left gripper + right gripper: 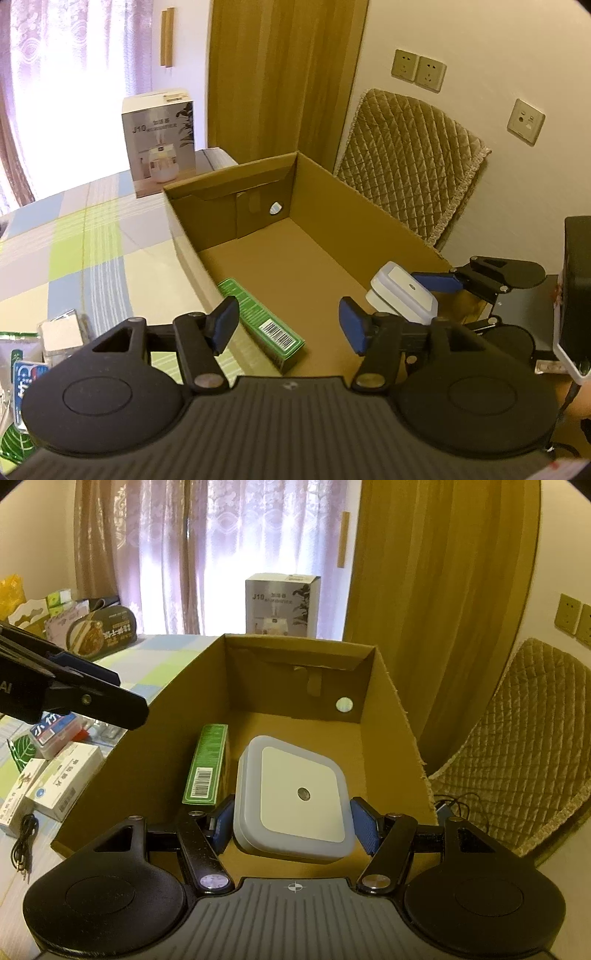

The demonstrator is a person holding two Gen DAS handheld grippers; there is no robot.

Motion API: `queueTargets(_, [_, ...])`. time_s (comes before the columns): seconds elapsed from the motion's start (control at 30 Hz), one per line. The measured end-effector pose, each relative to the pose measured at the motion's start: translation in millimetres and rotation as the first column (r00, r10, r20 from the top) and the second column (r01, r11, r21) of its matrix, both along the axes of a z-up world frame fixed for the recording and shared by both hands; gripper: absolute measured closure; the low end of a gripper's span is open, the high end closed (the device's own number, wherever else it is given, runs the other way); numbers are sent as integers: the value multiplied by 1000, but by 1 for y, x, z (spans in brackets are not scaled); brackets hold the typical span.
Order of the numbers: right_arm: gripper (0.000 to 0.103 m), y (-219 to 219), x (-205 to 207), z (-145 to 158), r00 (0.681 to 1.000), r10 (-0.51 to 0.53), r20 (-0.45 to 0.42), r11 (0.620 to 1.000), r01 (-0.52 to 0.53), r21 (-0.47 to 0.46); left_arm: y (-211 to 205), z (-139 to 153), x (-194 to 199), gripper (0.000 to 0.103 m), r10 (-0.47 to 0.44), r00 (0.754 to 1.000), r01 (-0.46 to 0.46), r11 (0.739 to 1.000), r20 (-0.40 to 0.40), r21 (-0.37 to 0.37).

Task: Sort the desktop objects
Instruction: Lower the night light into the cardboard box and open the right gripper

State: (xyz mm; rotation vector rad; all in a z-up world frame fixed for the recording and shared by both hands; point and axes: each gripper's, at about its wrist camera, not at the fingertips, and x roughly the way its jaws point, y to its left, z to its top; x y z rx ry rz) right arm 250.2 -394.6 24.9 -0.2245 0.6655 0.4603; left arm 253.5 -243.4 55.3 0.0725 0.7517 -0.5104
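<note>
An open cardboard box (332,192) (147,757) stands on the table. A long green carton (264,325) (207,764) lies on its floor by the left wall. My right gripper (293,823) is shut on a white square night light (295,794) (404,291), held above the near part of the box floor, to the right of the carton. My left gripper (288,325) hangs open over the box's near left edge with nothing between its fingers. One of its fingers (85,698) shows at the left of the right wrist view.
A checked tablecloth (74,240) covers the table. Left of the box lie several small cartons (62,779) and a black cable (24,842). A humidifier carton (159,144) (282,603) stands behind it. A chair with a quilted cover (410,162) (517,738) sits to the right.
</note>
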Motion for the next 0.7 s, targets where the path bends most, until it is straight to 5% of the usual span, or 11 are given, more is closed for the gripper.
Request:
queueTargets(0.43, [30, 0, -10, 9, 999, -25, 22, 1000, 25, -1, 38, -3, -23, 43, 63, 998, -63, 998, -8, -14])
queueTargets(0.7, [23, 0, -66, 33, 993, -38, 111, 998, 33, 48, 72, -9, -61, 39, 123, 992, -123, 992, -14, -6])
